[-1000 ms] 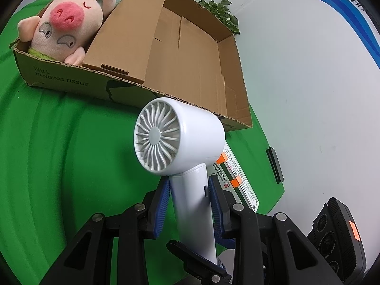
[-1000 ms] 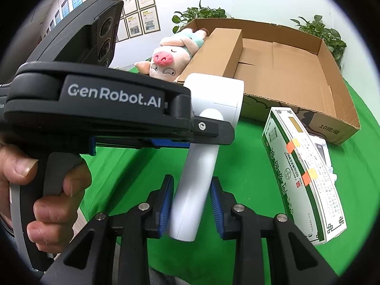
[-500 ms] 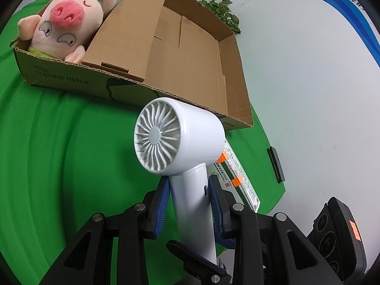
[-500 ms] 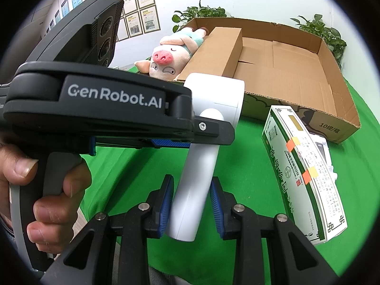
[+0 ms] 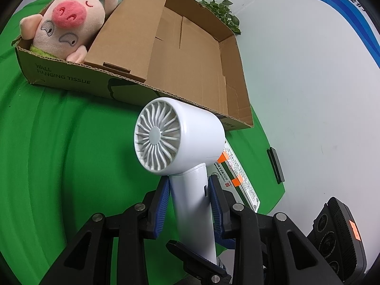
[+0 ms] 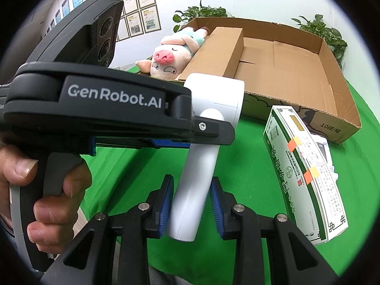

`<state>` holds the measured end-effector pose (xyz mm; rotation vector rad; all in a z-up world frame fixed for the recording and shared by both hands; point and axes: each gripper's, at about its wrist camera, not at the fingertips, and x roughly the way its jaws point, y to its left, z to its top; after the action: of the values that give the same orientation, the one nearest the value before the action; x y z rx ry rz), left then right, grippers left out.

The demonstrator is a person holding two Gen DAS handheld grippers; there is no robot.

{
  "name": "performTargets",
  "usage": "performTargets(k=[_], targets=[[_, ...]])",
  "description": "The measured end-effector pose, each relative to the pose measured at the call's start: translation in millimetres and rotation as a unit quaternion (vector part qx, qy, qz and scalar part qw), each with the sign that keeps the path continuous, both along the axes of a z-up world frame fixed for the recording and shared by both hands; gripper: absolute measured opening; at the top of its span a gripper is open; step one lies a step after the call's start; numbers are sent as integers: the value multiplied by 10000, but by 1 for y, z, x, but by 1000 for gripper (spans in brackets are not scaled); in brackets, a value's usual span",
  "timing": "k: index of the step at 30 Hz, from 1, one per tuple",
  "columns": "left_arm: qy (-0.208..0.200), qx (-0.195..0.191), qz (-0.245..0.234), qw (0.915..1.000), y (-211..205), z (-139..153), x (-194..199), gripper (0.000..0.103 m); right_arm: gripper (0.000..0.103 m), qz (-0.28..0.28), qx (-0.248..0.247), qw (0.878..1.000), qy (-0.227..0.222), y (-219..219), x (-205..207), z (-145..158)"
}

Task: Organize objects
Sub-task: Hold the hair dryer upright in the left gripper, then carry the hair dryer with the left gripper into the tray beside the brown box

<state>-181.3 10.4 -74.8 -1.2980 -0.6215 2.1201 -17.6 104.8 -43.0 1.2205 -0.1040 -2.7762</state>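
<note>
- The left gripper (image 5: pixel 190 204) is closed on the handle of a white hair dryer (image 5: pixel 182 142), its blue pads pressed against both sides just under the round head.
- The right gripper (image 6: pixel 192 204) is also clamped on that handle, lower down near its free end, with the handle (image 6: pixel 192 190) pinched between its two pads.
- In the right wrist view the left gripper's black body (image 6: pixel 99 109) crosses in front of the hair dryer, and a hand (image 6: pixel 47 190) wraps its grip at the left edge.
- The hair dryer is held up above the green cloth (image 5: pixel 59 166), near the front wall of the cardboard box (image 5: pixel 61 80); its ribbed grille faces the left wrist camera.
- The cardboard box sits at the far side of the cloth, open at the top.
- A plush pig (image 5: pixel 68 21) lies at the left end of the box, head toward the front wall.
- A closed brown carton (image 5: pixel 133 35) lies in the box, just beside the pig.
- The rest of the box floor (image 6: pixel 285 71) is bare.
- A white and green packet (image 6: pixel 306 173) with orange stickers lies on the cloth in front of the box's right corner, close to the cloth's right edge.
- Something white (image 6: pixel 325 149) lies partly hidden behind the packet; what it is cannot be told.
- Green plants (image 6: pixel 323 33) stand behind the box.
</note>
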Motion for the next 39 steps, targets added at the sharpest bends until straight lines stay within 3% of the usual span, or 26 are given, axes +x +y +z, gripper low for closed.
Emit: performTargets(k=[8, 19, 31, 39], targets=[[53, -3, -8, 10000, 4, 3, -7, 30, 30, -36, -26, 10000, 50, 1, -1, 2], [520, -124, -99, 9985, 9, 46, -25, 30, 30, -181, -2, 9987, 471, 9, -14, 29], [1088, -357, -201, 9932, 29, 108, -91, 30, 29, -321, 61, 9961, 817, 35, -71, 73], [943, -627, -371, 9929, 49, 109, -158, 29, 29, -365, -178, 9973, 617, 63, -123, 76]])
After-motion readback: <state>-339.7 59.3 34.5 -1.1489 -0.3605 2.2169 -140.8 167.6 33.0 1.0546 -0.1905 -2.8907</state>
